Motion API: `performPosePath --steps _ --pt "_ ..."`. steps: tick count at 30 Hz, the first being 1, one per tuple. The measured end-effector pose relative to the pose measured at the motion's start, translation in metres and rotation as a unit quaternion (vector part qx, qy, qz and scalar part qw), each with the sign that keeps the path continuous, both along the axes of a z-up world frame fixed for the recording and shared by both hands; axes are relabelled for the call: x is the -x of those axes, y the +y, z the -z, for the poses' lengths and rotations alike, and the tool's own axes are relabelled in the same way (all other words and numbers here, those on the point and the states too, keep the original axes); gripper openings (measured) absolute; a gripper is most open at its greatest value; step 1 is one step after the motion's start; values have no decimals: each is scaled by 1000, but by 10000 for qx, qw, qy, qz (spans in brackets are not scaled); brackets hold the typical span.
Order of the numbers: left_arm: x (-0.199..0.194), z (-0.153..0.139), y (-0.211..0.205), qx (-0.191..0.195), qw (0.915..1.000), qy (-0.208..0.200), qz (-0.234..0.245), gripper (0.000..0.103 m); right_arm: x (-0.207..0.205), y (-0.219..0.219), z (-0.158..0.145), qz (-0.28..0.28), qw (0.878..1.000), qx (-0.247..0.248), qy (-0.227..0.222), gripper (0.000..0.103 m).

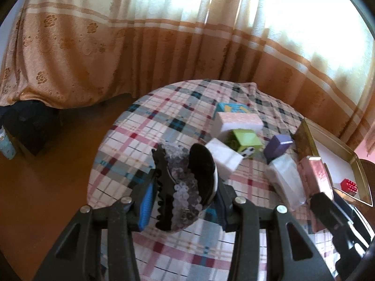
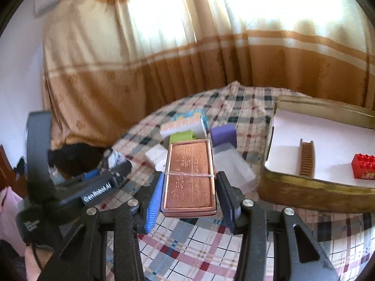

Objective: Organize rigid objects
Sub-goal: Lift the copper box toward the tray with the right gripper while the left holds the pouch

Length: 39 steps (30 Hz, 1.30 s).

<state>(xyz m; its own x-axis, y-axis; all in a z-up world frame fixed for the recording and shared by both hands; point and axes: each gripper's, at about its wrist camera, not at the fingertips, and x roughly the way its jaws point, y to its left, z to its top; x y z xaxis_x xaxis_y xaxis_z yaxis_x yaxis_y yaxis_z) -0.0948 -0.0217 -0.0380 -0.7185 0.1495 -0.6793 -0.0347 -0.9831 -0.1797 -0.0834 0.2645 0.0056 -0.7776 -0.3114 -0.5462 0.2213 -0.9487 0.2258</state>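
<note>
both hands loaded over the checked table, tray waiting on your right.

your right gripper [image 2: 189, 192] has its jaws closed on the sides of a copper tin [image 2: 189, 175] bound with a rubber band, held above the tablecloth [image 2: 187, 253] just short of the gold tray [image 2: 304, 192], where a red brick [image 2: 364, 169] and a comb [image 2: 307, 160] already lie. your left gripper [image 1: 185, 182] is clamped on a sequinned hair clip [image 1: 185, 175], hanging over the cloth near the white box [image 1: 225, 159], green box [image 1: 246, 139] and purple box [image 1: 280, 146]. the tin is smooth metal held only at its edges, so a tilt could let it slide out. carry it too low and it may catch the tray wall. the clip's toothed, uneven shape could twist in your grip.
</note>
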Motion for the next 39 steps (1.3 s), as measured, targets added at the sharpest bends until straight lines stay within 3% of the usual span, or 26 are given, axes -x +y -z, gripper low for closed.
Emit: performPosePath --steps 20,39 --pt "-18 -31 50 122 9971 337 668 43 -31 77 -22 1049 9930 445 314 47" --pt "-28 -51 85 453 9920 619 999 43 -43 103 -34 1384 9877 530 493 47"
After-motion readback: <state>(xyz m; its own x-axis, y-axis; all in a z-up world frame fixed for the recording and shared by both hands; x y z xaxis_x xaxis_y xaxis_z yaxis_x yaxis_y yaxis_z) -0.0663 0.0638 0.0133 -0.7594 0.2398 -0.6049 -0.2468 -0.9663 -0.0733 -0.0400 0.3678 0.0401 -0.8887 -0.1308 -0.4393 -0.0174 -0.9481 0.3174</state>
